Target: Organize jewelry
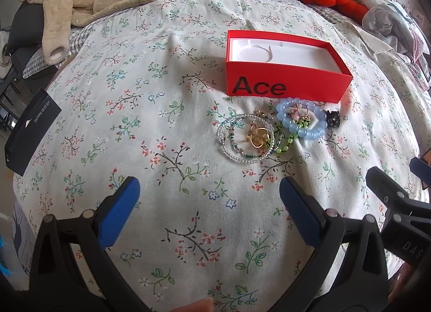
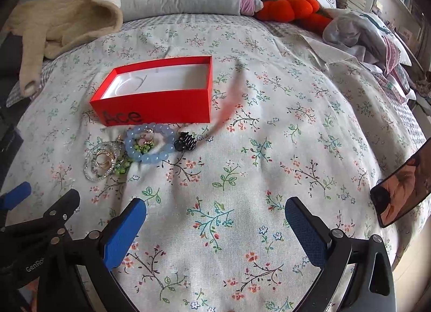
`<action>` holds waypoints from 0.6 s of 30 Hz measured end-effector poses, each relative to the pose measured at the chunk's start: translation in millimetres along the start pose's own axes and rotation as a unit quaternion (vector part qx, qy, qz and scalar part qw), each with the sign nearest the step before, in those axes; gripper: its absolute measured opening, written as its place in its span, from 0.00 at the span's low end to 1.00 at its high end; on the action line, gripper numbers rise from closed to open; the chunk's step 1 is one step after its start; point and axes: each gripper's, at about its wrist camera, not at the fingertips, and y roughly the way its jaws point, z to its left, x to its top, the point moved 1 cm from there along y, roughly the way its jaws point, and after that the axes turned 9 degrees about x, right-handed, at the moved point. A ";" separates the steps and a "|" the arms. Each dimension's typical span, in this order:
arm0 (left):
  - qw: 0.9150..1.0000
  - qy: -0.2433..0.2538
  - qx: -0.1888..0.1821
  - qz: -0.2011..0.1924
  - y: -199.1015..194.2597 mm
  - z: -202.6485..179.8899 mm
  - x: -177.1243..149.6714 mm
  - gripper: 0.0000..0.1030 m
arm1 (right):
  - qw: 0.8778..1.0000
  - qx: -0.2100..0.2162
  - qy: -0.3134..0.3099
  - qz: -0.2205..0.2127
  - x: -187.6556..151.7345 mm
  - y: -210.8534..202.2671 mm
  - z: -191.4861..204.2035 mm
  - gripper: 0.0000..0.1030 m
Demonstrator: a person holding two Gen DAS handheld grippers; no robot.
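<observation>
The jewelry lies in a small heap on the floral bedspread (image 1: 167, 129), just in front of the red box (image 1: 282, 80).

- Blue bead bracelet (image 1: 303, 118): flat, nearest the box, with a ring inside its loop.
- Clear bead bracelets (image 1: 242, 137): overlapping, left of the blue one, with gold rings (image 1: 256, 135) lying on top.
- Green beads (image 2: 121, 165): between the two groups.
- Black hair clip (image 2: 186, 143): just right of the blue bracelet.
- Red box: open, white interior, nothing in it.
- Left gripper (image 1: 209, 190): jaws wide apart, empty, above the bedspread, near the heap.
- Right gripper (image 2: 215, 213): likewise wide and empty.
- Phone (image 2: 401, 190): at the bed's right edge.
</observation>
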 end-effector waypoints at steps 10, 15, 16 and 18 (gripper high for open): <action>1.000 0.000 0.000 0.000 0.1 -0.1 -0.2 1.00 | 1.000 0.001 0.002 0.000 0.2 -0.4 0.5 1.00; 1.000 0.000 -0.001 0.001 -0.1 0.1 -0.3 1.00 | 1.000 0.003 0.001 0.001 0.4 0.4 2.4 1.00; 1.000 0.000 0.000 0.001 -0.4 0.2 -0.3 1.00 | 1.000 0.003 0.001 0.001 0.6 0.4 2.6 1.00; 1.000 0.000 0.000 0.001 -0.4 0.2 -0.2 1.00 | 1.000 0.003 0.002 0.002 0.6 0.6 2.6 1.00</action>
